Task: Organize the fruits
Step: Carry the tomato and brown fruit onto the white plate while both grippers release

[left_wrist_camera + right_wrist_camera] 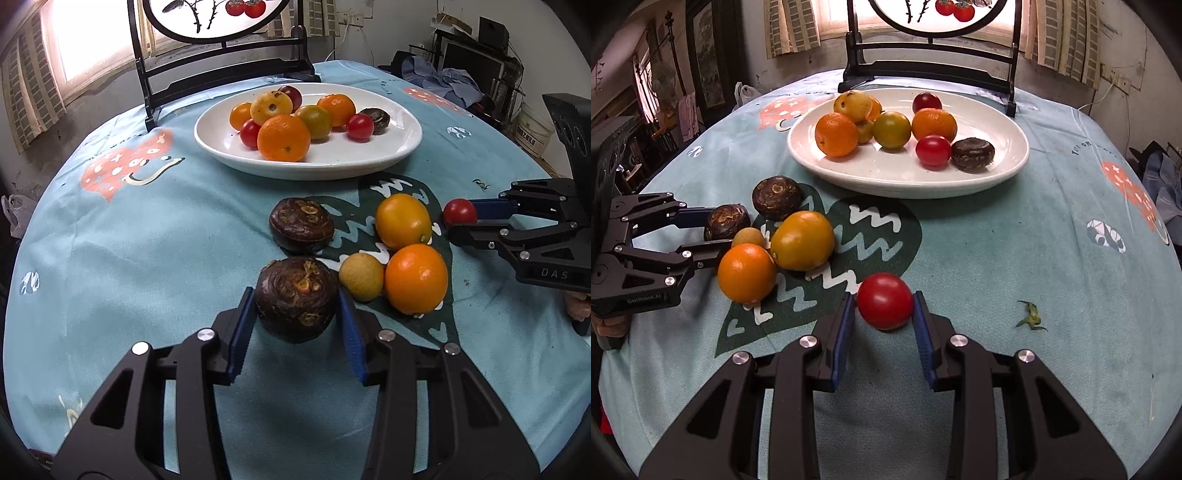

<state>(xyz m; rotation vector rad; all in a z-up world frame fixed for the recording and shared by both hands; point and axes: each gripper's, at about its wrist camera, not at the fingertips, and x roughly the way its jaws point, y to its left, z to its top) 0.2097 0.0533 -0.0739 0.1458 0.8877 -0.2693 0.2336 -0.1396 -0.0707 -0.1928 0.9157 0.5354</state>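
My left gripper [297, 317] reaches forward, low, jaws clamped on something; my right gripper [884, 314] likewise, jaws pinching

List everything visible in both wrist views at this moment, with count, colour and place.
white plate: one, white, far centre of the table, holding assorted fruit
red tomato: one, red, between the right gripper's fingers
water chestnut: one, dark brown, between the left gripper's fingers
second water chestnut: one, dark brown, on the cloth near the plate
loose fruit: three, orange, yellow-orange and tan, clustered on the cloth
tablecloth: one, light blue, printed
screen stand: one, black, behind the plate
left gripper: black, blue pads
right gripper: black, blue pads
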